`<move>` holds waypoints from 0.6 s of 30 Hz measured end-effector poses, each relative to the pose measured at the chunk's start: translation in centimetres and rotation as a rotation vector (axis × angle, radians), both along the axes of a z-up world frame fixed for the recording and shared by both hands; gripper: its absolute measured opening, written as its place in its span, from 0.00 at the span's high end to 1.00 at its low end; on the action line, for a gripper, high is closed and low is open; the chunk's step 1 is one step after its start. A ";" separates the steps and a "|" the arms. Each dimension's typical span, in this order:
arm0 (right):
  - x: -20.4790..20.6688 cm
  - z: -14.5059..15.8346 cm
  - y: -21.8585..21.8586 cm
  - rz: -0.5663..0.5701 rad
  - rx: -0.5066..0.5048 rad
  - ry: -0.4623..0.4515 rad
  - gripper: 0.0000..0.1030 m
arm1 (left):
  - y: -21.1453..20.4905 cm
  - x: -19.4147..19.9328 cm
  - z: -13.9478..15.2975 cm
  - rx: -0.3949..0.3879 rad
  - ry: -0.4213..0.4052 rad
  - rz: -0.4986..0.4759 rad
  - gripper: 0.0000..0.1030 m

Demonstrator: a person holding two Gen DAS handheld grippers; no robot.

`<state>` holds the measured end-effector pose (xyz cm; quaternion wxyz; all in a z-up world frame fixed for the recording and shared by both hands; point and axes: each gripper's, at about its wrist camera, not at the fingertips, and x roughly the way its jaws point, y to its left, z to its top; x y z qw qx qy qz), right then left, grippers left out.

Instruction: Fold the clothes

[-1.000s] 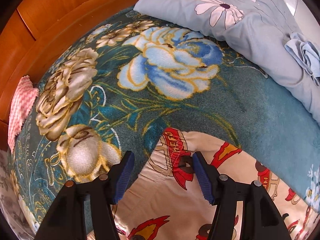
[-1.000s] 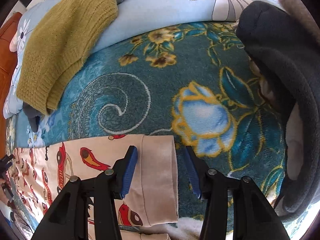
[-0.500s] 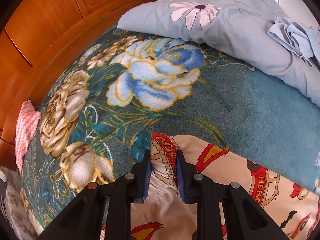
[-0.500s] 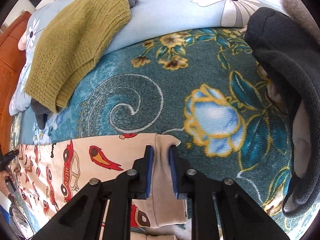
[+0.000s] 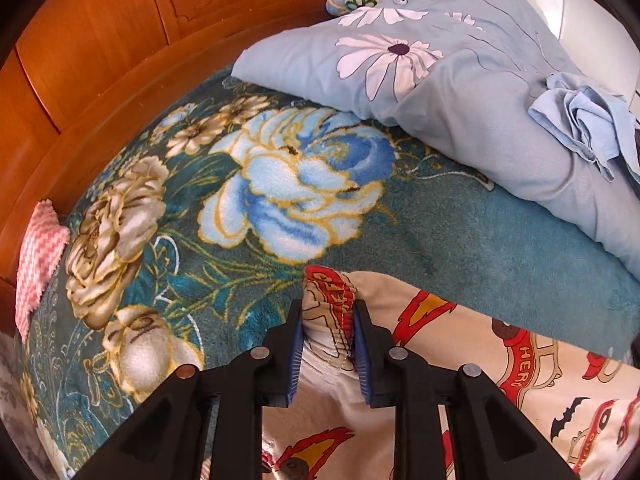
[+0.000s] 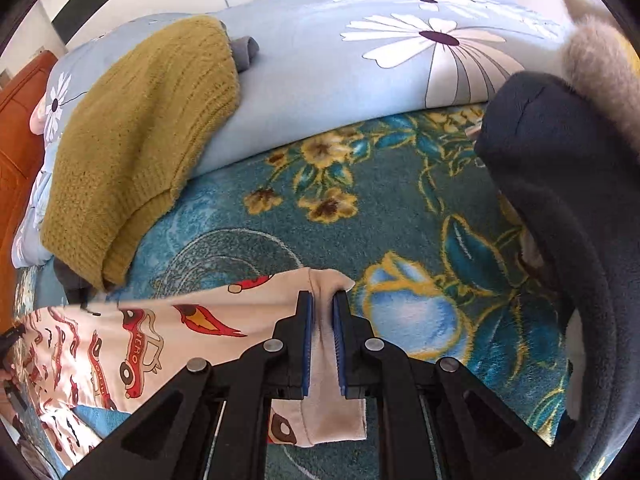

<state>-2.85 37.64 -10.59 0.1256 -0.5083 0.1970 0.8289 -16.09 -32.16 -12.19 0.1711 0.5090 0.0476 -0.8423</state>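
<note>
left gripper point(image 5: 327, 320): it is clenching a bunched corner of the printed garment point(image 5: 472, 364), both blue pads pressing into the gathered cloth.
right gripper point(image 6: 321, 320): it is pinching the plain beige cuff point(image 6: 328, 284) of the same garment, jaws nearly closed on the fabric.
garment: it is lying on the teal floral blanket point(image 5: 248, 200), stretching between the two grippers.
surroundings: a mustard knit sweater point(image 6: 132, 148) is resting on the pale blue duvet point(image 6: 360, 76); a dark fleece garment point(image 6: 568, 216) is lying at the right; a wooden headboard point(image 5: 100, 40) is edging the bed.
</note>
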 end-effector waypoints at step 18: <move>6.8 7.3 0.0 0.137 -0.170 0.035 0.67 | -6.9 13.2 2.8 0.244 0.017 0.205 0.43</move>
